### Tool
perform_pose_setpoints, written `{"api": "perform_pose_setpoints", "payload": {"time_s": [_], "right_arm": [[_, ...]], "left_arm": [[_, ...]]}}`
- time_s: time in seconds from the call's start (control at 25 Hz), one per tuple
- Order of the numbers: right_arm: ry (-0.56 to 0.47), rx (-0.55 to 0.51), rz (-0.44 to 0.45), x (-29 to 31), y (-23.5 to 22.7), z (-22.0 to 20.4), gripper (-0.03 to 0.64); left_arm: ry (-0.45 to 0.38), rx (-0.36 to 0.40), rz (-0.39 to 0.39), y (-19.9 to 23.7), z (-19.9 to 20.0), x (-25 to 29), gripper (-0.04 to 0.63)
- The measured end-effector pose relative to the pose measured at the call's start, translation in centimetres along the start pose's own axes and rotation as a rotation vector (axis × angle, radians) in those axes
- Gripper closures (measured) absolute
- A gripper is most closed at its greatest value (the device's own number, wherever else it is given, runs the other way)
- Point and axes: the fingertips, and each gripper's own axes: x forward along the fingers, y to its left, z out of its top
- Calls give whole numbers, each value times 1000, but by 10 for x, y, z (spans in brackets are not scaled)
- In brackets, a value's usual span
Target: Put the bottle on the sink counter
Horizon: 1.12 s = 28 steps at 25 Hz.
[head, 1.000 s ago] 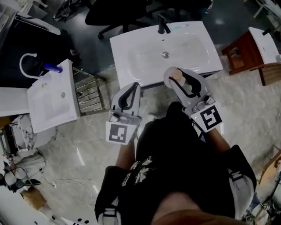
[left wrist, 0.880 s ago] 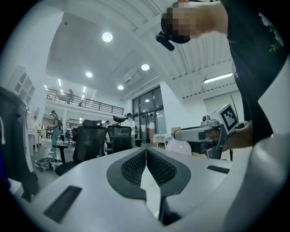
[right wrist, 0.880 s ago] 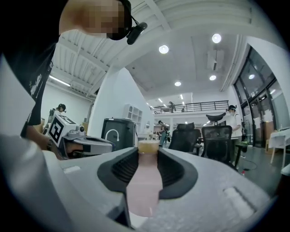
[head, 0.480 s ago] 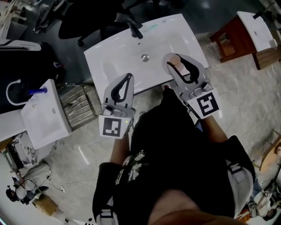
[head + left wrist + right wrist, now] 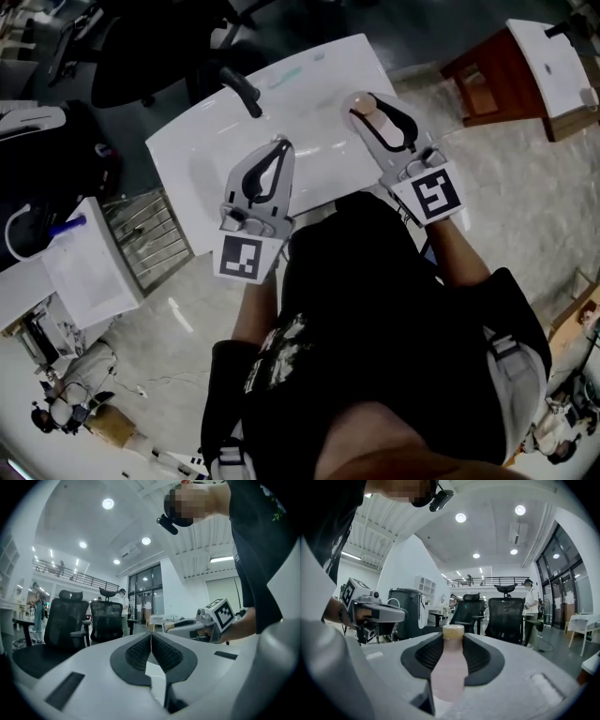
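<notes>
1. Bottle: pale pink with a cream cap. It stands cap-up between the fingers of the right gripper. The fingers are closed on its body and held partly apart by its width, so it is being carried, not set down.
2. In the head view, that gripper hangs over the right-hand part of the white sink tabletop, to the right of the dark faucet. Only the bottle's top peeks out at the fingertips.
3. The left gripper has its fingers pressed flat together with nothing between them. It hovers over the near edge of the same tabletop, beside the right one.
4. By my reading, the pick-up is done and the bottle has been brought over the sink. What is left is to lower it onto a flat part of the tabletop clear of the basin, spread the fingers and back away. I cannot tell whether its base is touching the surface.
5. Only the head view shows the sink, the faucet and where both grippers sit over them. It hides the grip itself.
6. Only the right gripper view shows the pads pressing the bottle's sides. Only the left gripper view shows that those fingers are empty. Neither shows the tabletop, just office chairs and ceiling lights.
</notes>
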Motion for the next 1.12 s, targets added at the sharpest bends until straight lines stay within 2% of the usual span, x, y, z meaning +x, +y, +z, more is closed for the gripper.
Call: {"api": "perform_pose_setpoints", "payload": {"time_s": [0.08,0.16,0.4,0.52,0.88,1.12], "right_arm": [[18,-7,15,16,-24,-12,492],[13,2,18,31,-43,-26,492],[106,60,-5,77,-102,-94,492],[133,72,-20,104,-124,-127,492],[194,80,-18,157,-145,-204,492],[216,129,-74,182,-155,-228,492]], "left_arm": [[38,-14,-3,3,-14,29,580],[41,-48,7,8,-25,51,580],[166,-118,-21,17,-70,108,580],[183,-133,-26,30,-92,134,580],[220,-213,-42,51,-148,158,580],[261,-238,-49,57,-170,163,580]]}}
